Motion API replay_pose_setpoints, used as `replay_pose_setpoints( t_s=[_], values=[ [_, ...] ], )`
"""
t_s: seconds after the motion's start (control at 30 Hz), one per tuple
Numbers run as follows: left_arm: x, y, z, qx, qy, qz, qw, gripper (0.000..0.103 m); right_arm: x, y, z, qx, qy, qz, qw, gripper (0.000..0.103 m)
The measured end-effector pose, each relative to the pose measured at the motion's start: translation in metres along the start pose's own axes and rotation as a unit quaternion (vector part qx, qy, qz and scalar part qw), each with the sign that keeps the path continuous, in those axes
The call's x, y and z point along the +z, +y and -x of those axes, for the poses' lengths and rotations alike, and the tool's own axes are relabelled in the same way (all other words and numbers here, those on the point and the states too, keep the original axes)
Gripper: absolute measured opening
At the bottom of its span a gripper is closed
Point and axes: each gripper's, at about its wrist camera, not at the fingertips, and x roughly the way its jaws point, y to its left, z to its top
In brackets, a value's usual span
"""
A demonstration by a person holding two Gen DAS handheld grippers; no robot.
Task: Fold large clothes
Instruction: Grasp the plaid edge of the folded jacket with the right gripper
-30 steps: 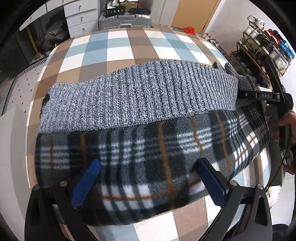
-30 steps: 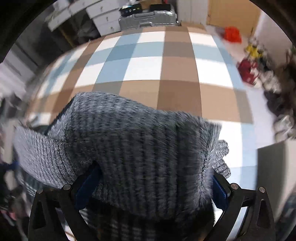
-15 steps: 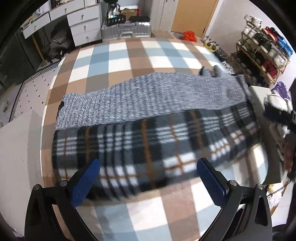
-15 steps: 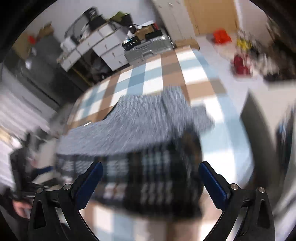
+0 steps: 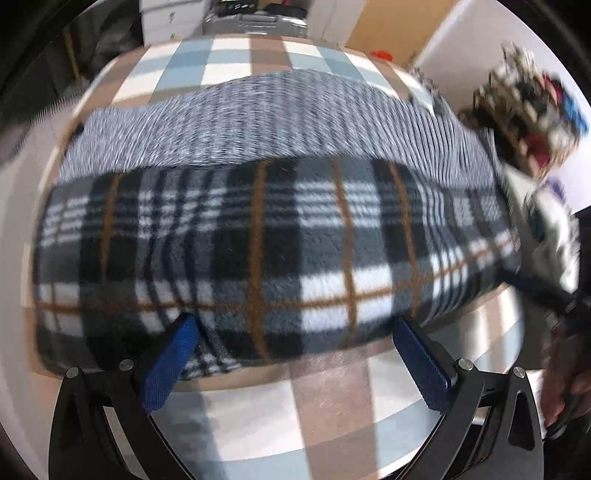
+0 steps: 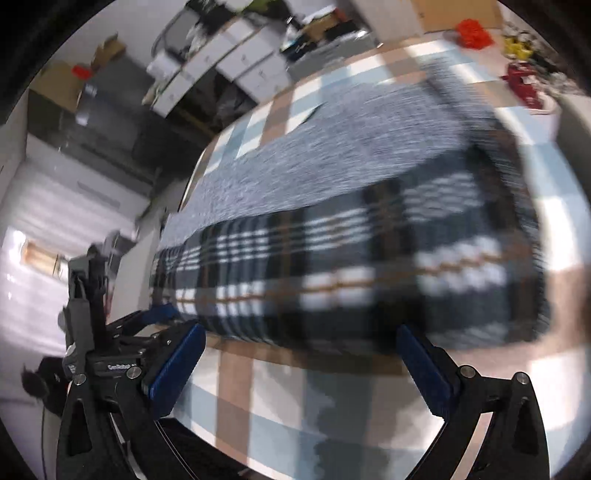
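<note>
Garment (image 5: 280, 236) lying folded on checked tablecloth (image 5: 325, 402), plaid fleece side nearer, grey knit part (image 5: 258, 122) lying along far edge; left gripper (image 5: 299, 358) sitting at near hem, jaws spread wide, gripping nothing; right gripper (image 6: 303, 365) hovering at near right, jaws likewise apart; both views motion-blurred

One folded garment (image 5: 258, 236) lies on one checked tablecloth (image 5: 332, 406), showing two fabrics: a plaid fleece part and a grey ribbed knit part (image 5: 258, 122). Two grippers are in view, the left gripper (image 5: 295, 354) and the right gripper (image 6: 299, 365), each with two blue-padded fingers (image 5: 168, 363). One silver suitcase (image 5: 255, 24) stands behind the table, and one white drawer unit (image 6: 236, 62) beside it.
</note>
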Motion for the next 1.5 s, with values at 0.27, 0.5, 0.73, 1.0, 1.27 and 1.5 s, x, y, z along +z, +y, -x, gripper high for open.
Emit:
replay_pose_setpoints(
  t_s=[0.27,0.5,0.73,1.0,1.27,1.5],
  values=[
    [-0.002,0.006,-0.009,-0.011,0.007,-0.042,0.9990,0.101,0.032,0.041,-0.074,-0.177,0.075,0.074,0.979,0.103],
    [-0.007,-0.020,0.001,0.050,0.014,-0.085,0.9950,0.102,0.029,0.038,-0.044,-0.127,0.021,0.049,0.991,0.103],
    [0.002,-0.040,0.038,0.010,-0.018,-0.093,0.9955,0.102,-0.018,-0.041,0.025,0.072,-0.045,-0.120,0.989,0.103],
    [0.012,-0.070,0.022,-0.023,-0.009,-0.095,0.9951,0.102,-0.030,-0.097,0.007,0.132,-0.050,-0.250,0.958,0.103],
    [0.025,-0.066,0.000,-0.016,0.006,-0.092,0.9956,0.102,-0.012,-0.098,0.002,0.107,-0.150,-0.270,0.945,0.103],
    [0.017,-0.075,-0.020,0.034,0.046,-0.147,0.9875,0.102,-0.013,-0.103,0.005,0.060,-0.197,-0.237,0.949,0.030]
  ],
)
